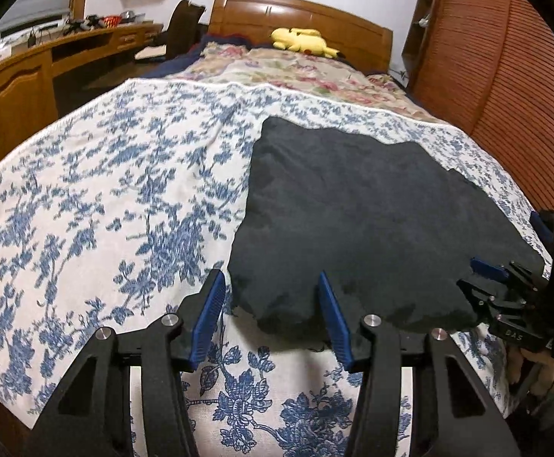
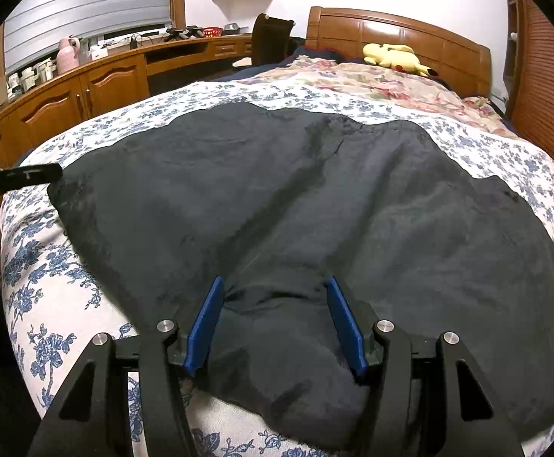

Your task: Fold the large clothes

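Note:
A large dark garment point(image 1: 360, 213) lies spread flat on the blue-and-white floral bedspread point(image 1: 105, 190). It also shows in the right wrist view point(image 2: 296, 205), filling the middle. My left gripper point(image 1: 271, 282) is open, its blue-padded jaws standing around the garment's near left corner. My right gripper point(image 2: 275, 285) is open over the garment's near edge, with cloth bunched between the jaws. The right gripper also shows in the left wrist view point(image 1: 505, 266) at the garment's near right corner. Part of the left gripper point(image 2: 18, 179) shows at the garment's left corner in the right wrist view.
A floral quilt point(image 1: 296, 72) and a yellow plush toy point(image 1: 303, 40) lie near the wooden headboard point(image 1: 296, 11). A wooden desk with cabinets point(image 1: 18, 87) runs along the left. A slatted wooden wardrobe point(image 1: 505, 76) stands on the right.

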Demonstrator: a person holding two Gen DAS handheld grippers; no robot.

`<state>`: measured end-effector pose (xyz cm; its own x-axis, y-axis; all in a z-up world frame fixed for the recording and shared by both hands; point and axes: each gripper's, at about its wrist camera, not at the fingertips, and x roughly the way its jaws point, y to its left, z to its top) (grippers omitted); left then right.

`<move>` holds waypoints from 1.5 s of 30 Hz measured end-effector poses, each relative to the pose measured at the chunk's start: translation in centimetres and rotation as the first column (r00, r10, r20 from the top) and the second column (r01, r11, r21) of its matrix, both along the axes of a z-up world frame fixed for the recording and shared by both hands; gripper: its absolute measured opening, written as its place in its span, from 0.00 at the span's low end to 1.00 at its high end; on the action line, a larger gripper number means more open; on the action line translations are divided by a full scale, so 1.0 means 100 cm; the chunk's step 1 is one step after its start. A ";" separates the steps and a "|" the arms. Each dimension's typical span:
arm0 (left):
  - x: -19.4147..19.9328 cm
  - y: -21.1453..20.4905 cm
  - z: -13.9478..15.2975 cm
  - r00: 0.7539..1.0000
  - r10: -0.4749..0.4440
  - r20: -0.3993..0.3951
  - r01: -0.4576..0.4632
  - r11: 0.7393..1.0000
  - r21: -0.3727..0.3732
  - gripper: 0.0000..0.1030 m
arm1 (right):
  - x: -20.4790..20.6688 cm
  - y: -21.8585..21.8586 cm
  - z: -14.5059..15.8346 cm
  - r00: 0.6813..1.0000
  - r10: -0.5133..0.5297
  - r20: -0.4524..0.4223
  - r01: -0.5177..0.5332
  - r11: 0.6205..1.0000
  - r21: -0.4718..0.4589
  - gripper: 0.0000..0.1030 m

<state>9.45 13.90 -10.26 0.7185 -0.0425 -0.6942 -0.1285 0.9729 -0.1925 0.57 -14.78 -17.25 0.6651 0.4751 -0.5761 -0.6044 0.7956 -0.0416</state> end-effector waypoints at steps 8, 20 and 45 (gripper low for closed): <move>0.002 0.003 -0.019 0.999 0.008 -0.053 -0.008 1.000 -0.014 0.51 | 0.000 -0.001 0.000 1.000 0.003 0.000 -0.003 1.000 -0.002 0.58; 0.005 0.002 -0.020 0.997 -0.008 -0.074 0.005 0.999 -0.046 0.44 | 0.001 -0.001 0.000 1.000 0.005 0.001 -0.005 1.000 -0.005 0.58; 0.033 -0.193 0.142 0.922 -0.366 0.127 0.317 0.901 0.295 0.08 | -0.013 -0.121 0.028 0.997 -0.074 -0.031 0.077 0.988 0.133 0.59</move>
